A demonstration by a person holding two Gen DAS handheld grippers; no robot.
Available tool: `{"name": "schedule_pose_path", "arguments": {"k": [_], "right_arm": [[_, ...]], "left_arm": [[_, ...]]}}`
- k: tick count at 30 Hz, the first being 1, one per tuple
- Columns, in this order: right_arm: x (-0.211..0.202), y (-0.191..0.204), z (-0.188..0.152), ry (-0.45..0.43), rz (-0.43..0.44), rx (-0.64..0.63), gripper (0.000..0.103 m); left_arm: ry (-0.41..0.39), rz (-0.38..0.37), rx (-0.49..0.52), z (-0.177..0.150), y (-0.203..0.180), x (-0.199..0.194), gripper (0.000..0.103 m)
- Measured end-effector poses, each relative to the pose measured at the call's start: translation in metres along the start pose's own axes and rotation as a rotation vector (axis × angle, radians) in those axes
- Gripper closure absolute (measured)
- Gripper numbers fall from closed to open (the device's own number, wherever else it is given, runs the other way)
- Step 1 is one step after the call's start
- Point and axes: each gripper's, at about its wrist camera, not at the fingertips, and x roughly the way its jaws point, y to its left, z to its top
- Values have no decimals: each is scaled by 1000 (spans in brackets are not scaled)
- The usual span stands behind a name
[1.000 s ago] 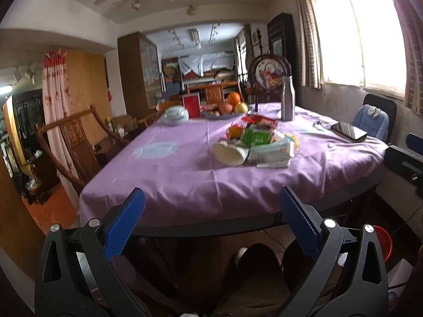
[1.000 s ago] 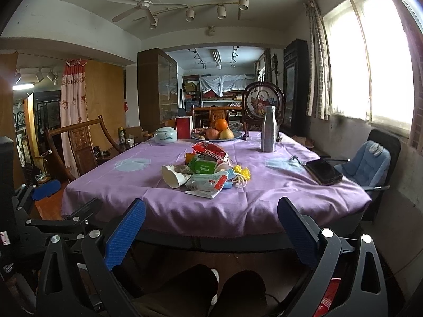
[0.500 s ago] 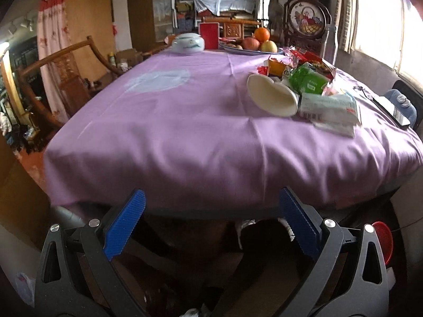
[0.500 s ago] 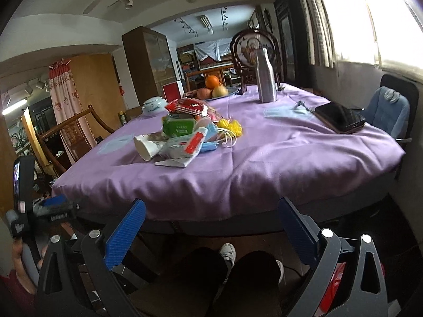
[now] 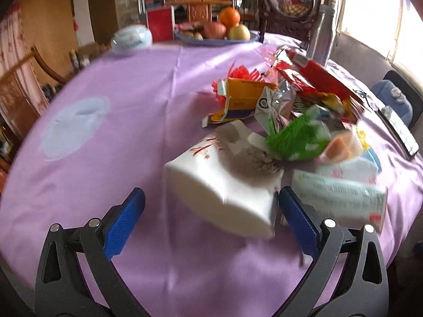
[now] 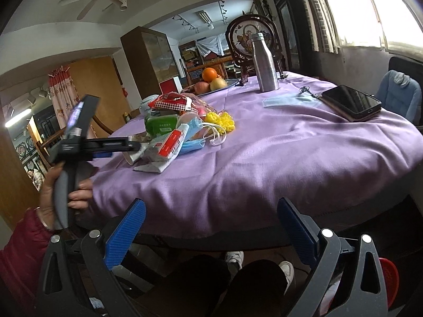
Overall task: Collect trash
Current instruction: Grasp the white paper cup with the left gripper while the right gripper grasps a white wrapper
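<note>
A pile of trash lies on the purple tablecloth [image 5: 132, 158]. In the left wrist view a crushed white paper cup [image 5: 224, 192] lies on its side at the pile's near edge, with a green packet [image 5: 298, 137], an orange carton [image 5: 243, 97] and a red wrapper [image 5: 317, 79] behind it. My left gripper [image 5: 208, 227] is open, its fingers either side of the cup's mouth, apart from it. In the right wrist view the pile [image 6: 179, 129] lies mid-left on the table. My right gripper [image 6: 211, 235] is open and empty, below the table's near edge. The left gripper body [image 6: 79, 142] shows at the left there.
A fruit plate [image 5: 216, 31], a steel bottle [image 6: 264, 63], a white lidded bowl [image 5: 132, 39], a face mask [image 6: 285, 100] and a phone [image 6: 351, 103] are on the table. A blue chair [image 6: 401, 95] stands at the right, a wooden chair [image 5: 21, 79] at the left.
My left gripper has moved forward over the table and now straddles the white cup. My right gripper has moved a little closer to the table edge. Both have stayed open.
</note>
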Motion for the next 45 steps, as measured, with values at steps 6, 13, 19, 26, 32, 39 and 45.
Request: {"name": "schedule_pose_path", "arguments": {"k": [6, 13, 19, 26, 32, 39, 45], "right_arm": [[28, 14, 22, 15, 54, -18, 6], [69, 46, 48, 20, 90, -79, 8], [107, 60, 58, 75, 111, -90, 28], [114, 68, 59, 69, 162, -74, 66], [86, 72, 77, -16, 172, -82, 67], [71, 66, 98, -81, 151, -70, 69], [58, 54, 99, -96, 137, -42, 81]], "left_arm": [[-79, 6, -8, 13, 4, -10, 37], [-108, -33, -3, 17, 19, -11, 49], [-65, -154, -106, 19, 37, -3, 38], [-27, -232, -115, 21, 36, 3, 43], [-103, -242, -44, 20, 27, -16, 63], [-209, -152, -23, 30, 38, -59, 63], [-246, -107, -38, 20, 48, -83, 63]]}}
